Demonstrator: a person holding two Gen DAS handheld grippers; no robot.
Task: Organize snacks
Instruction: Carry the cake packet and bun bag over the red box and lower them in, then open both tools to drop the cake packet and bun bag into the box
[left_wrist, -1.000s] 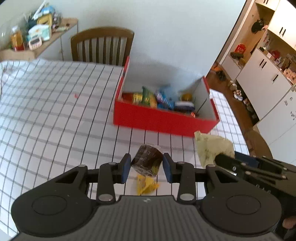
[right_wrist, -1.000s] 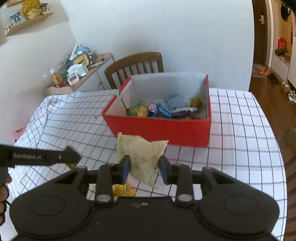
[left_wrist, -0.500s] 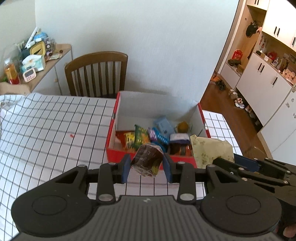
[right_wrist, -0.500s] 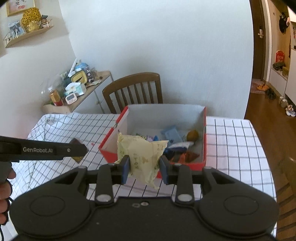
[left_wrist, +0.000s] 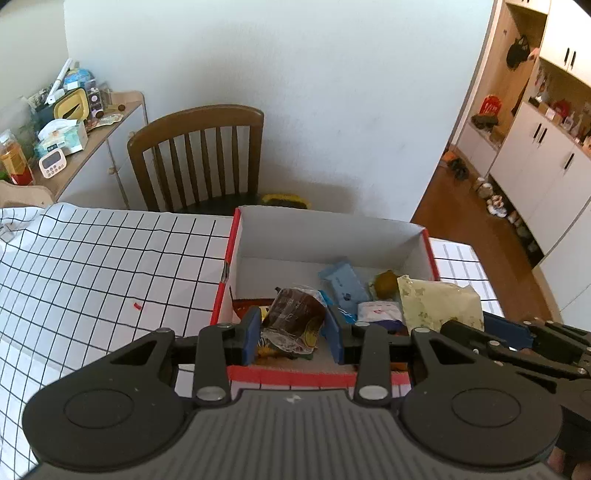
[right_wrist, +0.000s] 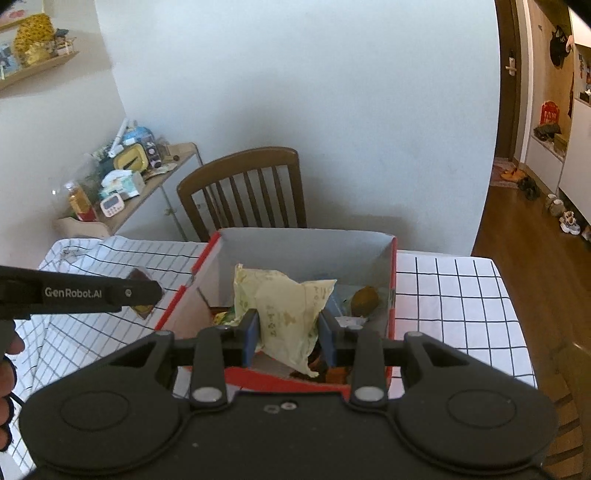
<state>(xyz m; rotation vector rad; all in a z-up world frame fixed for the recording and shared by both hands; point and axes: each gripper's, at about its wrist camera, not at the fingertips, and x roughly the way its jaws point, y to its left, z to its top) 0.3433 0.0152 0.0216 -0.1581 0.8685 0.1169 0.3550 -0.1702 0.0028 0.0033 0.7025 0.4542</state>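
Observation:
A red box (left_wrist: 317, 377) with white inner walls stands on the checked table and holds several snack packets. My left gripper (left_wrist: 293, 334) is shut on a dark brown snack packet (left_wrist: 295, 314) and holds it over the box's near left part. My right gripper (right_wrist: 289, 334) is shut on a pale yellow-green packet (right_wrist: 284, 306) and holds it over the box (right_wrist: 391, 295). That packet also shows in the left wrist view (left_wrist: 436, 306), to the right of the brown one. The left gripper's side shows in the right wrist view (right_wrist: 81, 293).
A wooden chair (left_wrist: 199, 155) stands behind the table's far edge. A side shelf (left_wrist: 55, 125) with clutter is at the far left. White cabinets (left_wrist: 546, 162) and wooden floor lie to the right. The checked tablecloth (left_wrist: 92, 266) spreads left of the box.
Both grippers have moved forward with their packets, from above the table in front of the box to over the box's inside. The jaws have stayed shut.

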